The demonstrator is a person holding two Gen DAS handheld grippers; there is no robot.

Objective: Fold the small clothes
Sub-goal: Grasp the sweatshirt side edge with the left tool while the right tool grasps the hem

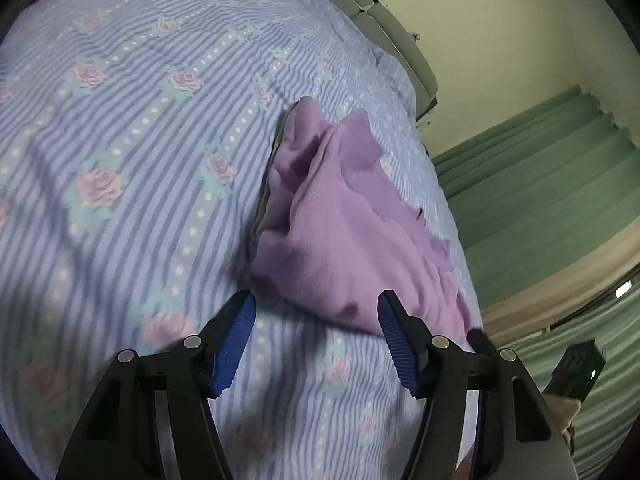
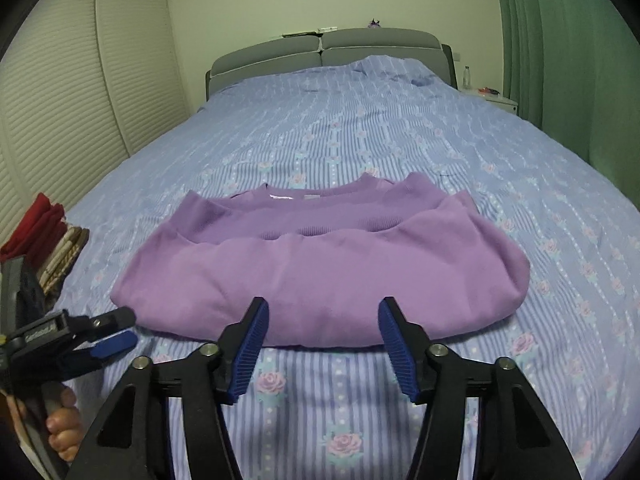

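A purple sweater (image 2: 320,272) lies folded on the blue striped floral bedspread (image 2: 360,140), its collar at the far side. It also shows in the left wrist view (image 1: 344,232). My right gripper (image 2: 322,312) is open and empty, just in front of the sweater's near fold. My left gripper (image 1: 316,308) is open and empty, close to the sweater's near edge. It also shows at the lower left of the right wrist view (image 2: 120,328), beside the sweater's left corner.
A stack of folded clothes (image 2: 44,236), red and patterned, sits at the bed's left edge. The grey headboard (image 2: 324,50) is at the far end. A nightstand (image 2: 496,100) and green curtains (image 2: 560,60) stand to the right, a louvred wardrobe (image 2: 72,80) to the left.
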